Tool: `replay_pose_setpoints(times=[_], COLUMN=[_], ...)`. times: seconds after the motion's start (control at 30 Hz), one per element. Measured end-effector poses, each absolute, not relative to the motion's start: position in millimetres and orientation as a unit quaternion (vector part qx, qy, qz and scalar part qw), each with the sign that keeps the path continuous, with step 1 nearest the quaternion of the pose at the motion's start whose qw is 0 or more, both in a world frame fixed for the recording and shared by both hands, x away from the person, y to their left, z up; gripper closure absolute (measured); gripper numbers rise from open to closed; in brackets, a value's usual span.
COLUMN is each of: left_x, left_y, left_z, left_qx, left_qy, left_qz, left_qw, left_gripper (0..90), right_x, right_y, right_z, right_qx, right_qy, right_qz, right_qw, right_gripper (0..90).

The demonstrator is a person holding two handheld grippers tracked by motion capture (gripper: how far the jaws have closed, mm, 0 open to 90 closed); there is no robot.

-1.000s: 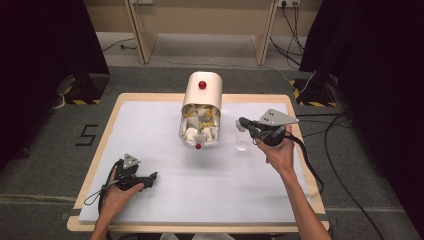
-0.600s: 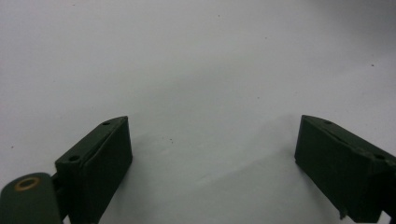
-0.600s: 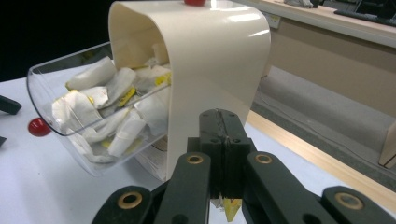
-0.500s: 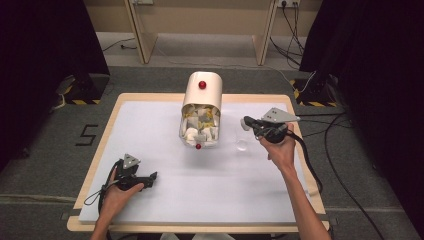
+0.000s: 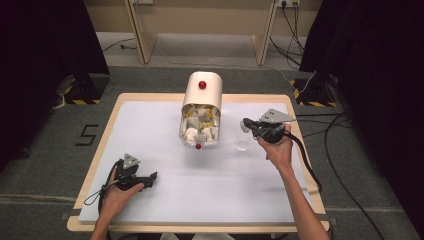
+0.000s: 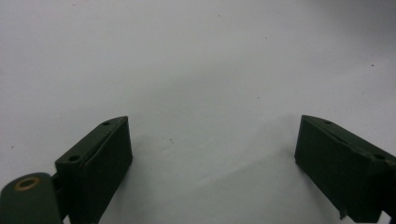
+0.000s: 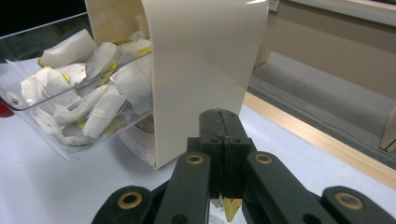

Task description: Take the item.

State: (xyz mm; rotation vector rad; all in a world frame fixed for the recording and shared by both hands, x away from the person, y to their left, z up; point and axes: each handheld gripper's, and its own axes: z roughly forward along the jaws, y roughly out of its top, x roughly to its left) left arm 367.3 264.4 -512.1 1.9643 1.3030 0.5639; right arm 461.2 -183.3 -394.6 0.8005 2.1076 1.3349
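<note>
Jaws of the right gripper [image 7: 219, 140] are pressed together, and in the right gripper view a small tea bag [image 7: 229, 203] with a yellow tag hangs pinched between them, just below the closed tips. From the high view this gripper [image 5: 246, 125] sits in the person's right hand [image 5: 278, 148], just beside the right wall of the cream dispenser [image 5: 202, 95], above a clear cup [image 5: 242, 144] that stands on the white table [image 5: 150, 130]. The dispenser's clear drawer [image 7: 28, 100] is tilted open toward the person and heaped with more white tea bags [image 7: 93, 107]; a red knob [image 5: 198, 146] marks its front edge, and another red knob [image 5: 202, 85] sits on the cream hood.

Well apart, at the near left of the table, the left gripper [image 5: 149, 176] rests in the person's left hand [image 5: 117, 195]. Its jaws are spread wide over bare table [image 6: 210, 93], nothing between them.
</note>
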Motion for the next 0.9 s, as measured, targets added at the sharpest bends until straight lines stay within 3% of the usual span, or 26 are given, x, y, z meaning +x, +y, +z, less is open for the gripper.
replay_pose_setpoints(times=[0.63, 0.77, 0.9], left_x=[367, 367, 367], left_y=[264, 264, 264], left_z=[-512, -512, -512], left_qx=[0.759, 0.759, 0.759], left_qy=[0.503, 0.504, 0.503], left_qz=[0.218, 0.218, 0.218], left_qw=[0.351, 0.351, 0.351], left_gripper=[10.0, 10.0, 10.0], right_x=[474, 475, 474], right_y=[-181, -181, -179], right_z=[-421, -421, -418], right_qx=[0.311, 0.312, 0.312], right_qy=[0.792, 0.789, 0.788], right_qz=[0.470, 0.476, 0.477], right_qw=[0.234, 0.230, 0.233], right_gripper=[88.0, 79.6, 62.9])
